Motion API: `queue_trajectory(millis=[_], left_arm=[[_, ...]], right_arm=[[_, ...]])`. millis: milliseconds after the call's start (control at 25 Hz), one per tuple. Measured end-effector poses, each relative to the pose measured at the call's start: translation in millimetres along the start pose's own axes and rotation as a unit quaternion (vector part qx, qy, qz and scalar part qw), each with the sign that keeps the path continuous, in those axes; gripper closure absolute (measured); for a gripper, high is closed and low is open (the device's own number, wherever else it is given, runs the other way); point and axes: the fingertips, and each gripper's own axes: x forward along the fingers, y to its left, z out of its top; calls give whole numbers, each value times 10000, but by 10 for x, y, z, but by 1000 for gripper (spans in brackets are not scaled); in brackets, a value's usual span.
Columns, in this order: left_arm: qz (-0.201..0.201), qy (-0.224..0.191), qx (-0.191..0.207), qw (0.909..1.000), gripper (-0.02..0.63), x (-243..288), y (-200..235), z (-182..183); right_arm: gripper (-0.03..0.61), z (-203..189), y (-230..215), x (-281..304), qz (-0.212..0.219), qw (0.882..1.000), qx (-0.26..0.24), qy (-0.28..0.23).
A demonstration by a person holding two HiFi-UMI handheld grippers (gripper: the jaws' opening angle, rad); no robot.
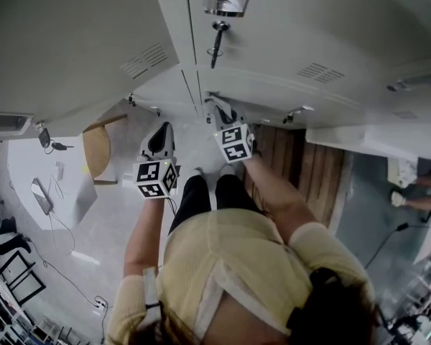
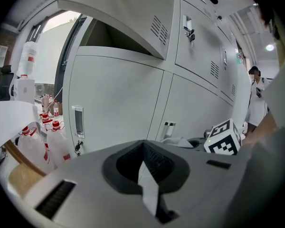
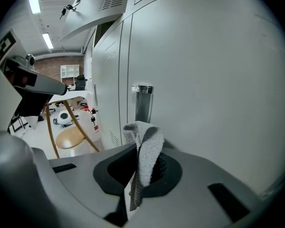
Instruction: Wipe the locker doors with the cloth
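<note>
Wiping is apparently just starting: right gripper (image 3: 141, 177) is clamping a grey woven cloth (image 3: 146, 144) near the pale metal locker door (image 3: 209, 80) ahead; left gripper (image 2: 148, 182) is idling, jaws together.

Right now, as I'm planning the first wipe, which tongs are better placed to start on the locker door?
Right. The right tongs grip the grey woven cloth and point closely at a pale grey metal locker door, beside its silver handle. The left tongs are closed on nothing.

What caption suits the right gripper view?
Right gripper clamps a grey woven cloth before a pale grey metal locker door.
</note>
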Motion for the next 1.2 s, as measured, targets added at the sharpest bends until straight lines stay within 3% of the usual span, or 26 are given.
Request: queue_trajectory(millis=[360,1200], left_arm=[[-158,126,112,9997,627,133,-63,-73],[-858,364,390,9949,627,587,-581,-73]], right_arm=[[569,-151,-272,-115,-335,9994,-17,93],[568,-493,-986,-585,-1189,9913,518,240]])
